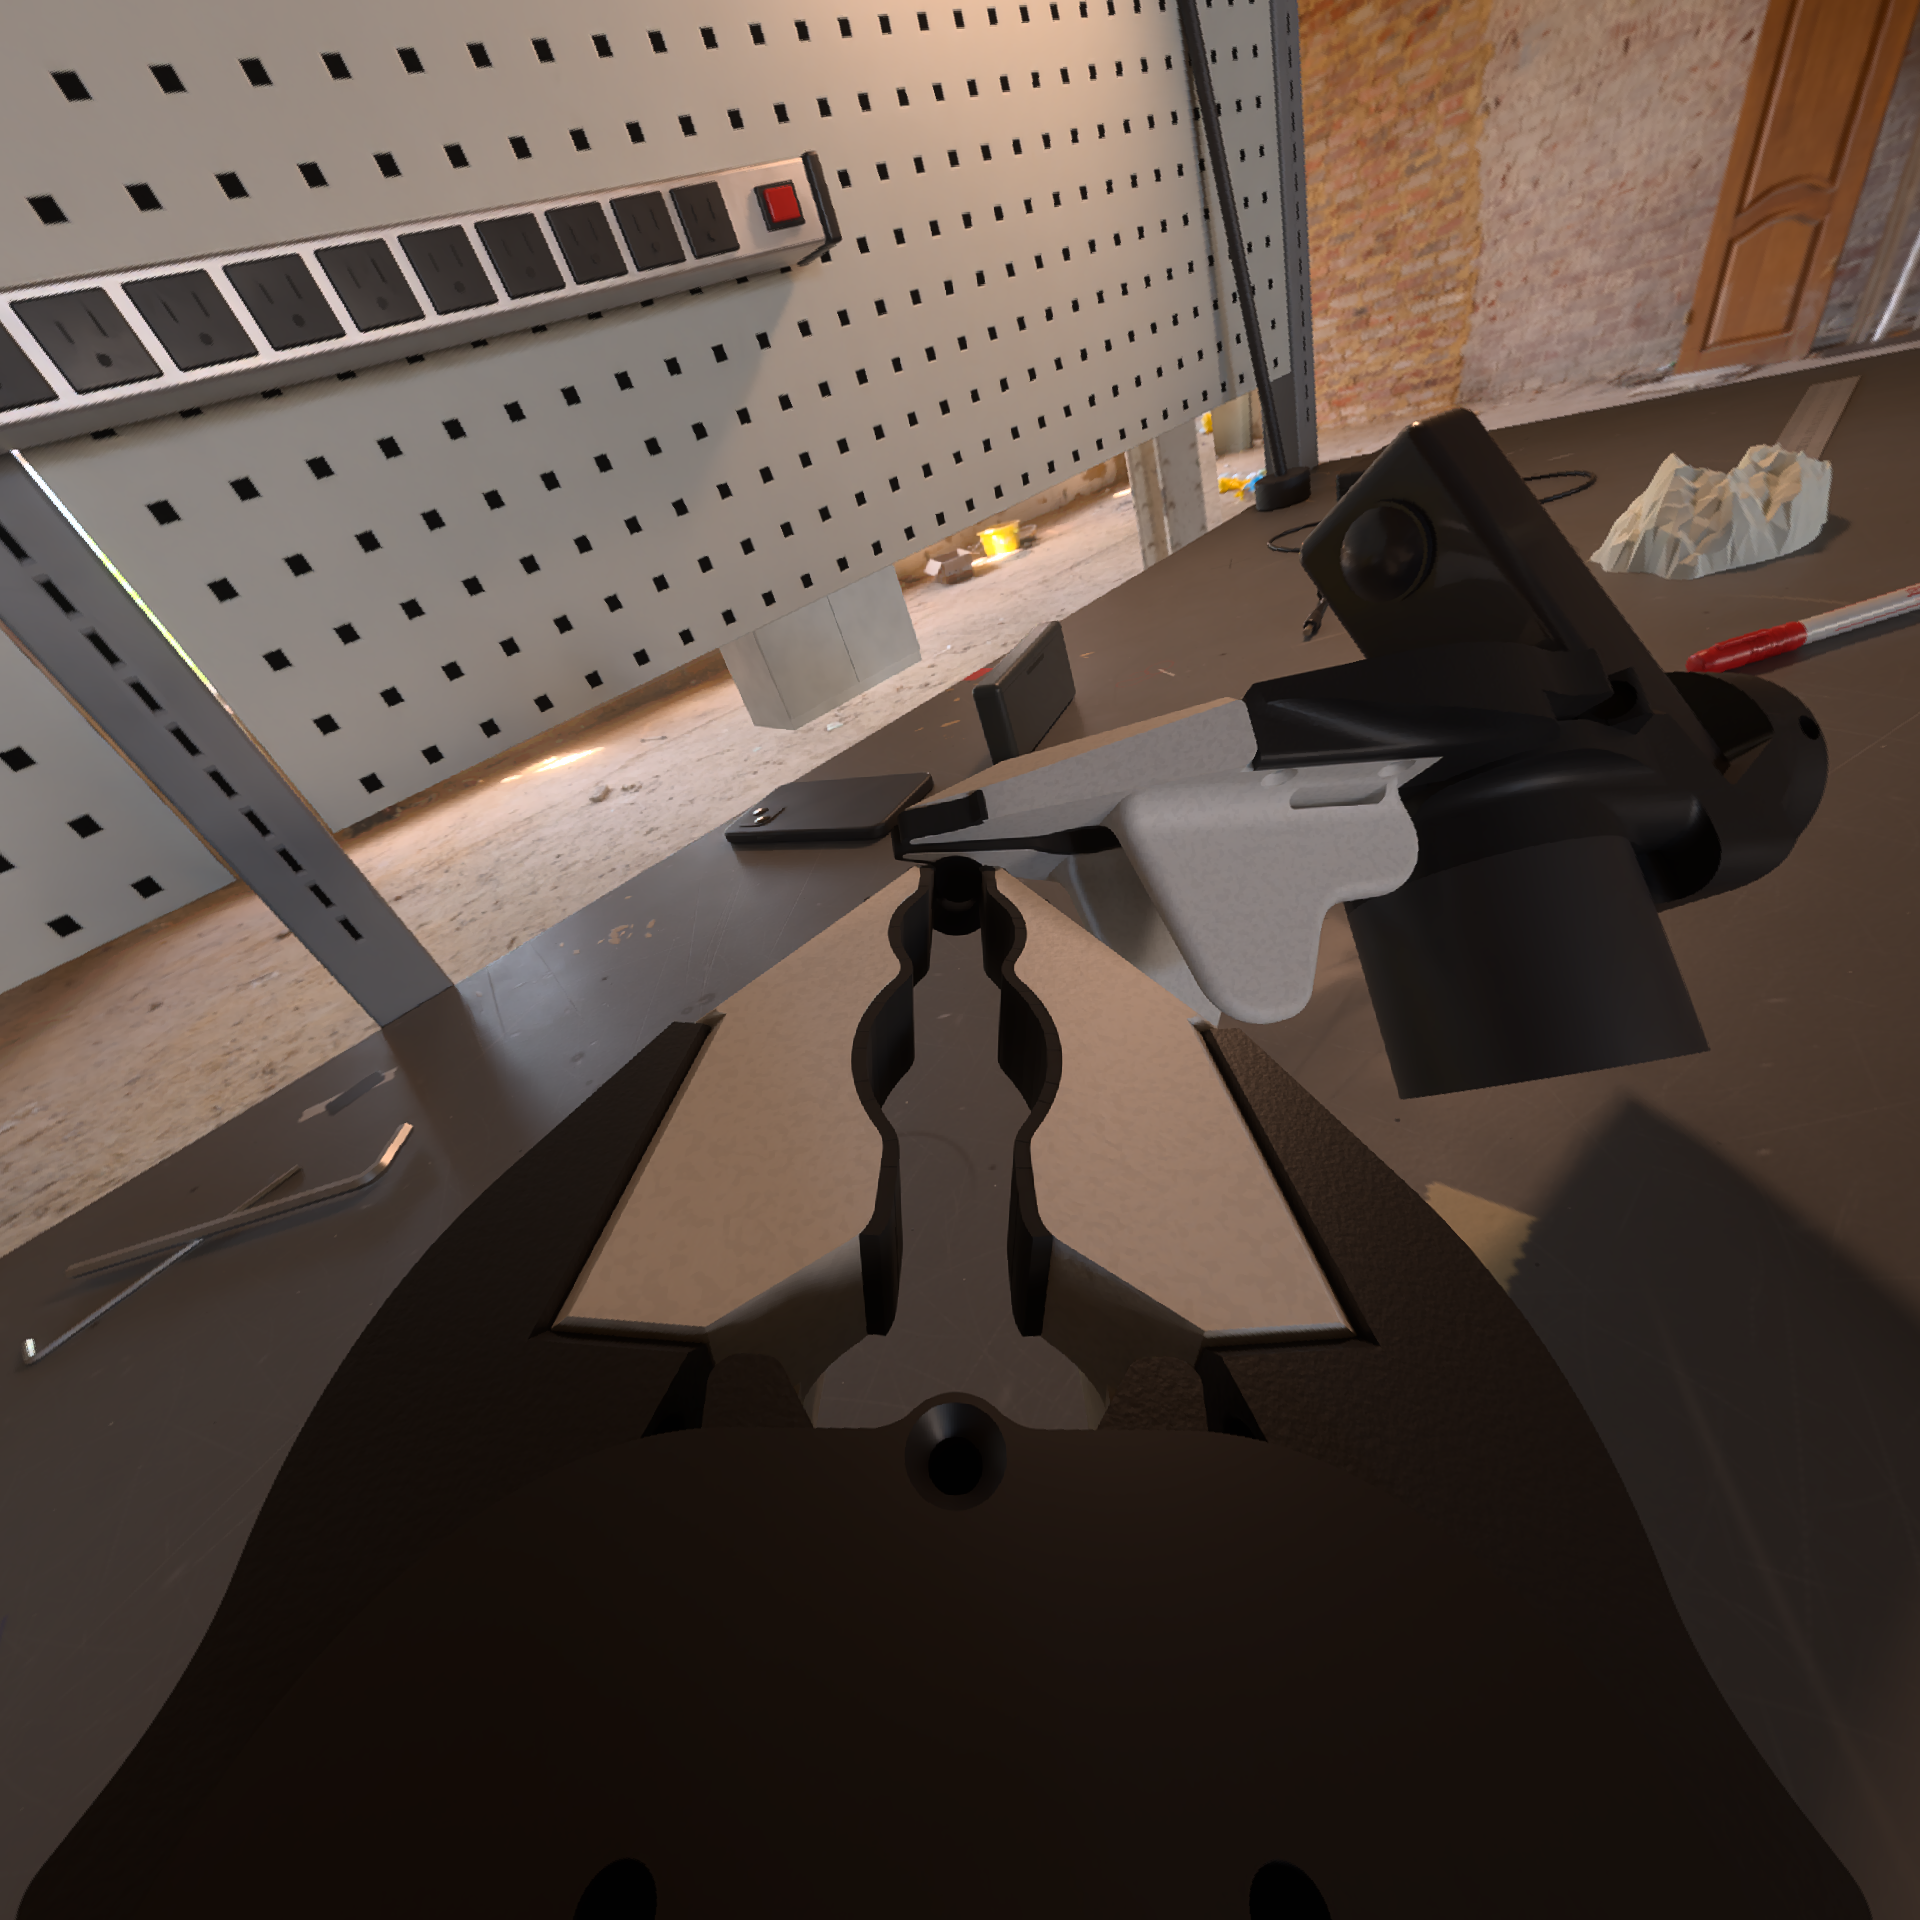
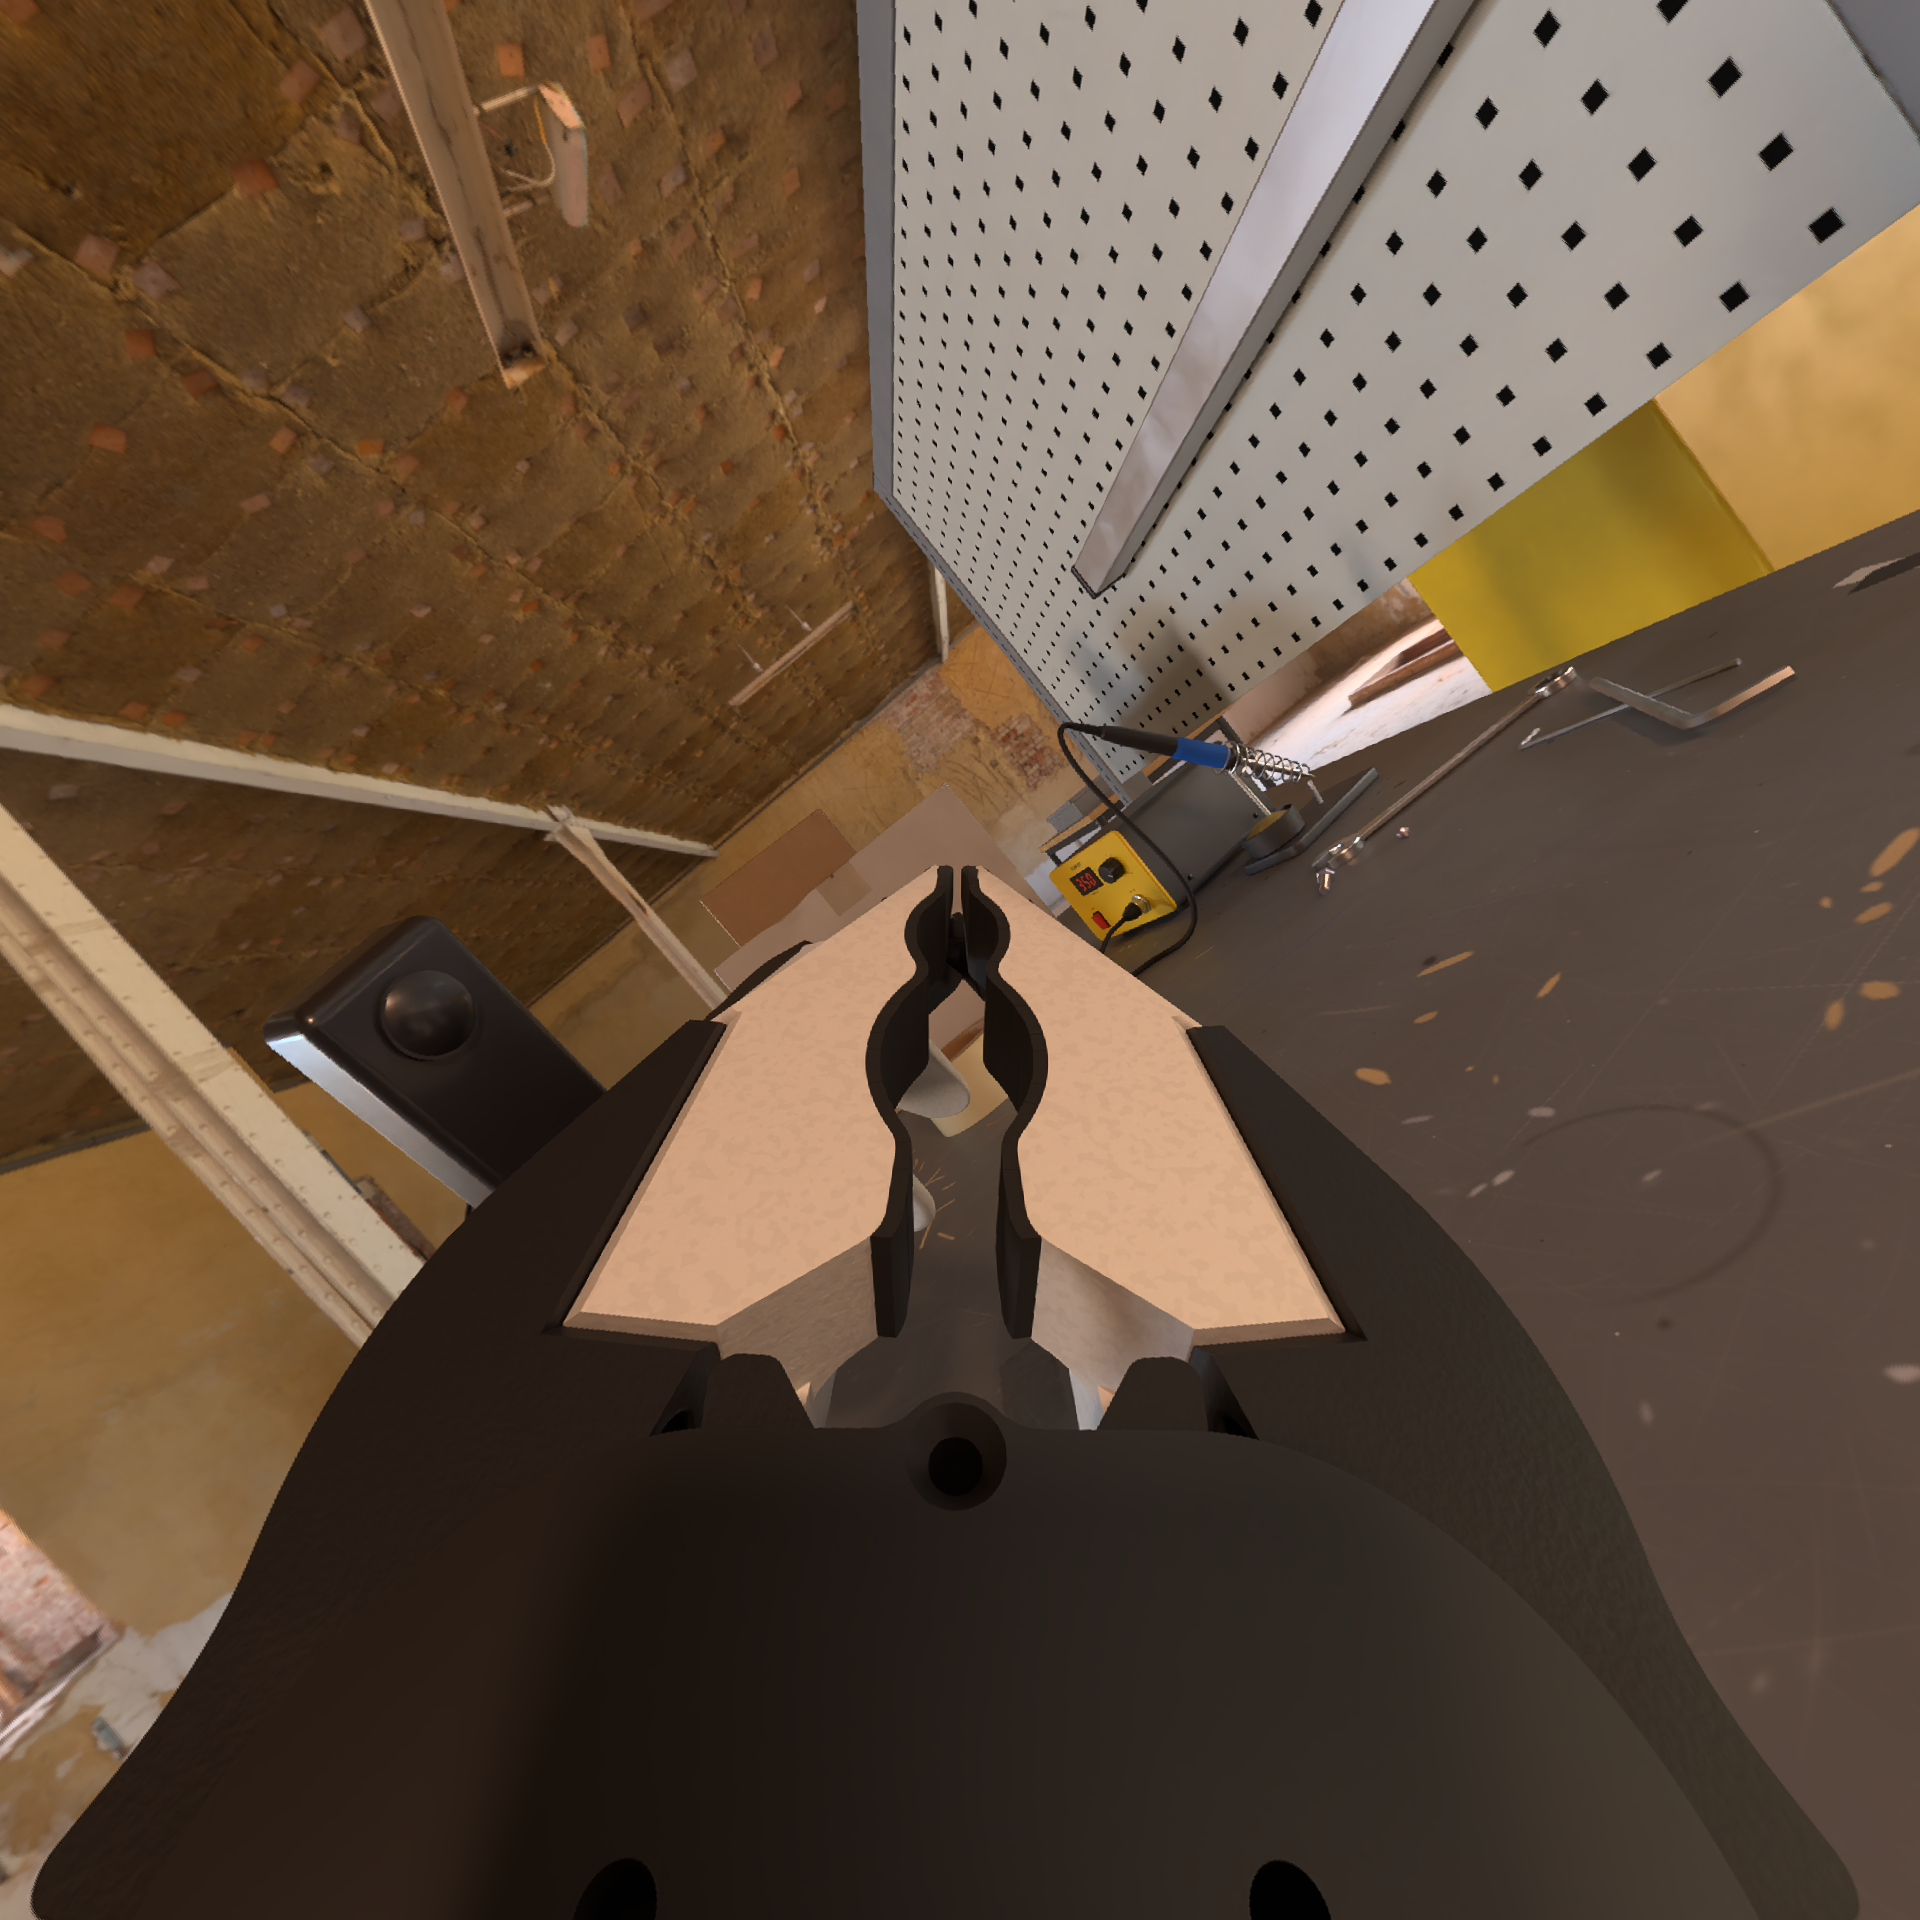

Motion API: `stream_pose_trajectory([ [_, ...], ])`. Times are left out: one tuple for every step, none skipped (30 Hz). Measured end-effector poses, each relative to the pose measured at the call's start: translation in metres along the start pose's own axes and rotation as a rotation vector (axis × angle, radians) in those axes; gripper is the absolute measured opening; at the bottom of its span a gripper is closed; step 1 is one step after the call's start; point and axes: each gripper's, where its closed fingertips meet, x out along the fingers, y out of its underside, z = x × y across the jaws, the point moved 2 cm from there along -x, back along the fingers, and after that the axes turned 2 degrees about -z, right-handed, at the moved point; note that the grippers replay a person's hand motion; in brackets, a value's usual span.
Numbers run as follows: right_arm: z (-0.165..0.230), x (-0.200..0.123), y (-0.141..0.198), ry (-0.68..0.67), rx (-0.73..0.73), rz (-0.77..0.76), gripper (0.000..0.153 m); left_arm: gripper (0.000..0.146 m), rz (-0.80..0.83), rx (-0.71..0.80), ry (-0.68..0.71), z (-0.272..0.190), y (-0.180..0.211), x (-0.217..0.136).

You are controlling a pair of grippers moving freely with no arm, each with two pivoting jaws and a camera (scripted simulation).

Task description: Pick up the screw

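Looking along the left gripper, we start at the far left of the table. Two bent hex keys lie crossed there, well apart from everything else. Behind them a grey post stands on the table's edge and carries a pegboard with a long power strip fixed to it.

At the middle, the screw shows as a small dark thing right between the tips of the left jaws. These jaws stand nearly together on either side of it, and we cannot tell whether they press it or only flank it. The right gripper reaches in from the right, and its tips cross just over the screw. Its jaws are clenched, and its own view shows a thin dark sliver of the screw pinched between them. That gripper's pale fingers and black body block much of the table behind. Just past the tips lies a flat dark plate, with a small dark block standing farther back.

To the right we see a thin black cable, a pale crumpled lump and a red and white pen, all well clear of the screw.

In the right wrist view, the left gripper's black body sits at the left. Beyond the tips are a yellow soldering station and its blue-handled iron, then a long metal rod.
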Motion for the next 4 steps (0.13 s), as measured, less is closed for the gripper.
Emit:
stream_pose_trajectory([
  [0.0, 0.0, -0.0001, 0.0, 0.004, -0.003, 0.001, 0.008, -0.001, -0.002, 0.002, 0.0, 0.0, 0.0],
  [-0.0001, -0.0001, -0.0002, -0.002, 0.009, -0.005, 0.001, 0.008, -0.002, -0.004, 0.003, 0.0, -0.0001, 0.0001],
  [-0.0001, -0.0002, -0.0003, -0.003, 0.013, -0.006, 0.001, 0.008, -0.002, -0.004, 0.003, -0.0001, -0.0001, 0.0002],
  [-0.0002, -0.0003, -0.0004, -0.003, 0.013, -0.008, 0.001, 0.008, -0.003, -0.004, 0.001, -0.0002, -0.0003, 0.0004],
])
